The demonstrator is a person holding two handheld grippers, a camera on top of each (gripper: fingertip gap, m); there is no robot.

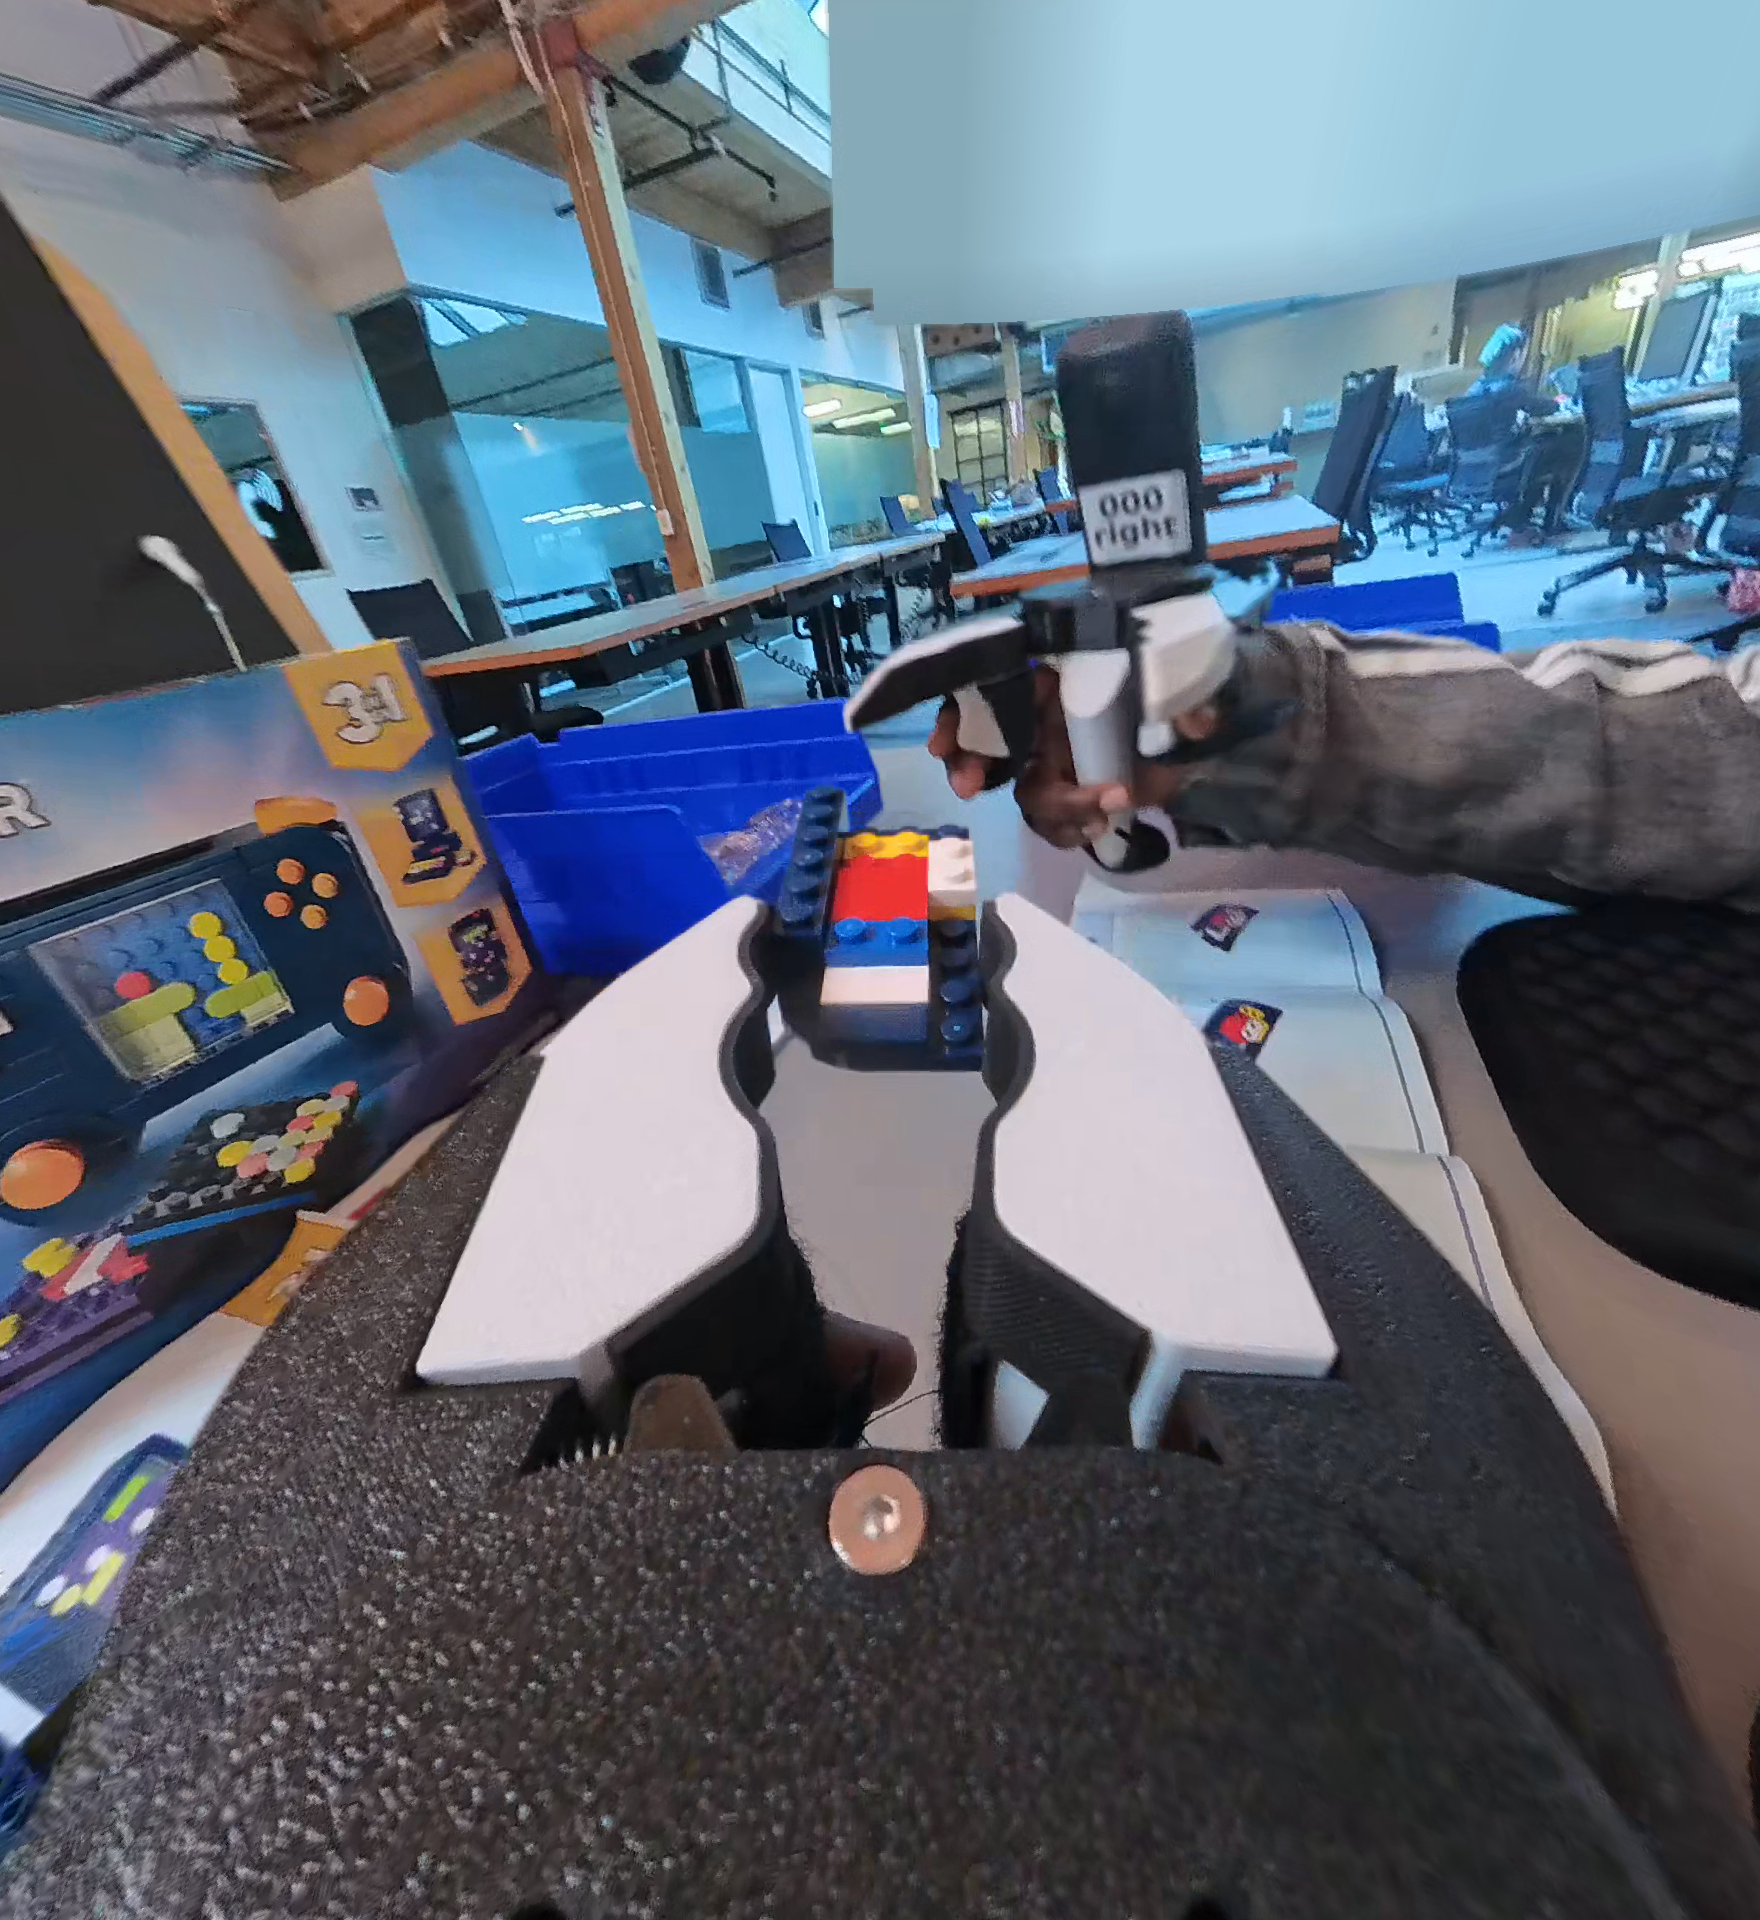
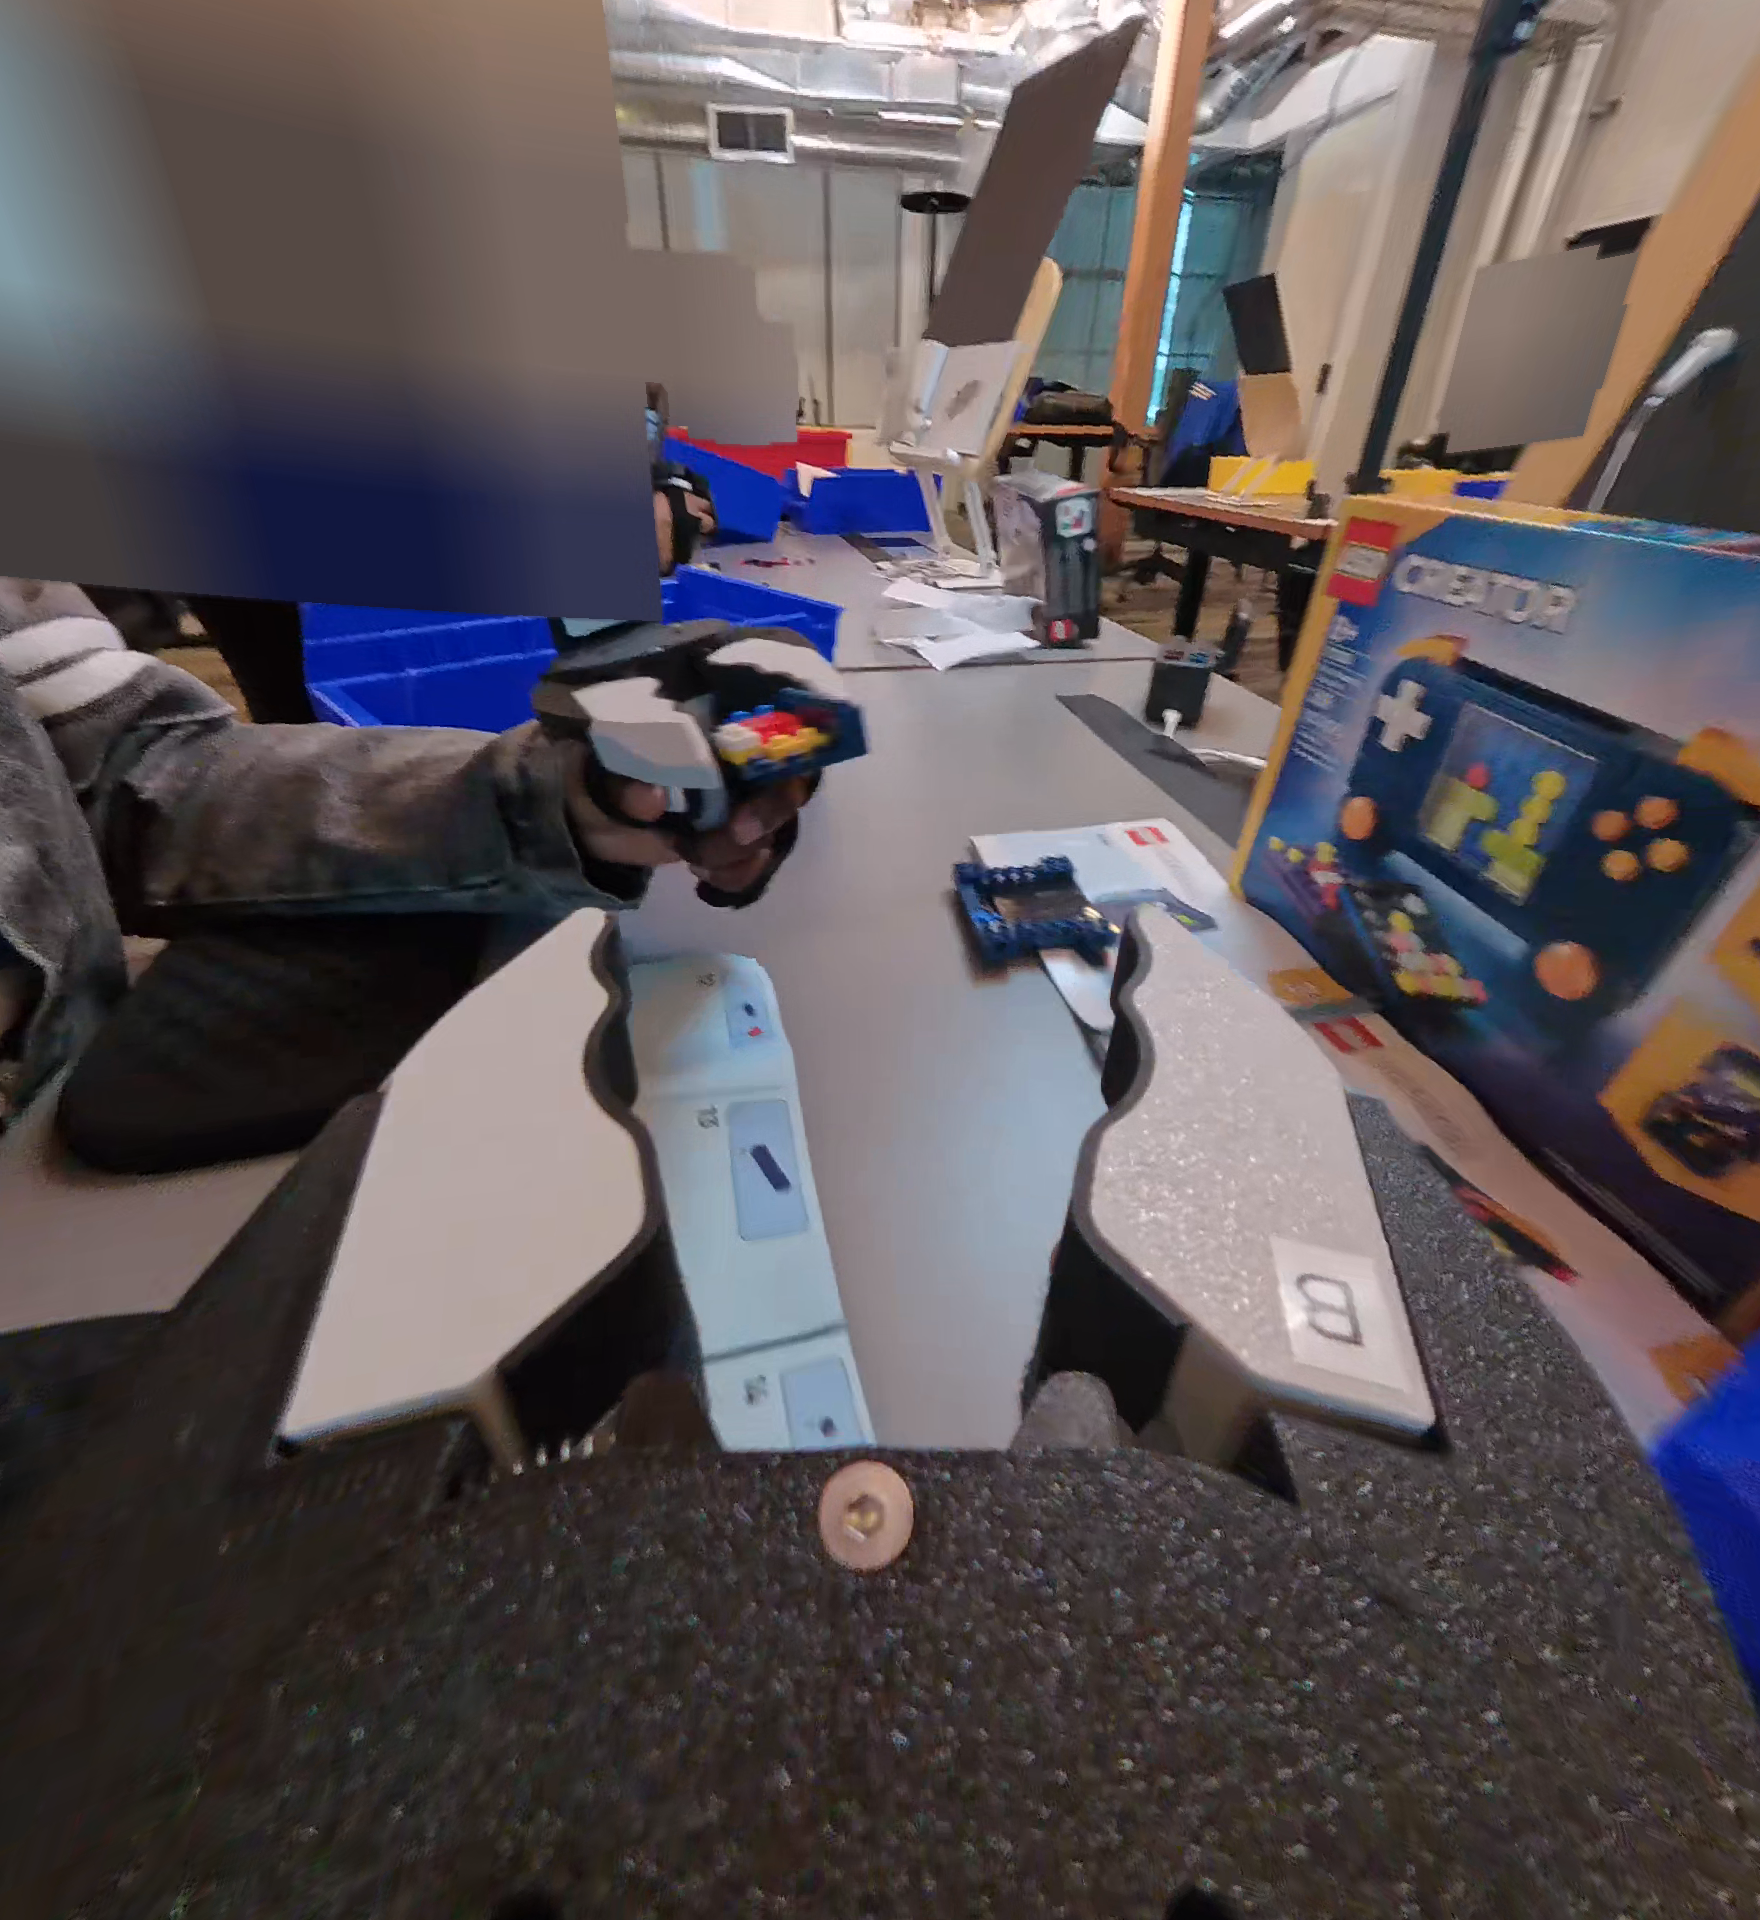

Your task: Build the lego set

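Brick model (image 1: 881, 951), a small dark blue block with red, yellow, white and blue bricks set into it, sits clamped between the left gripper's (image 1: 876, 971) fingers, which press on its dark blue sides. It is held up off the grey table (image 2: 938, 1091); the right wrist view shows it jutting out of that gripper above the tabletop. Just behind the model stand blue bins (image 1: 647, 821), and to its left a toy box (image 1: 169, 987) printed with a handheld game console stands upright. An open instruction booklet (image 1: 1271, 997) lies on the table to the right.

The right gripper (image 2: 871, 997) has its jaws spread wide with only the table between them. Nearest it, just beyond its right finger (image 2: 1219, 1122), a dark blue brick frame (image 2: 1027, 909) lies flat on a second booklet (image 2: 1094, 852). A person's gloved hand (image 1: 1084, 769) and grey sleeve (image 1: 1478, 758) grip this gripper's handle.
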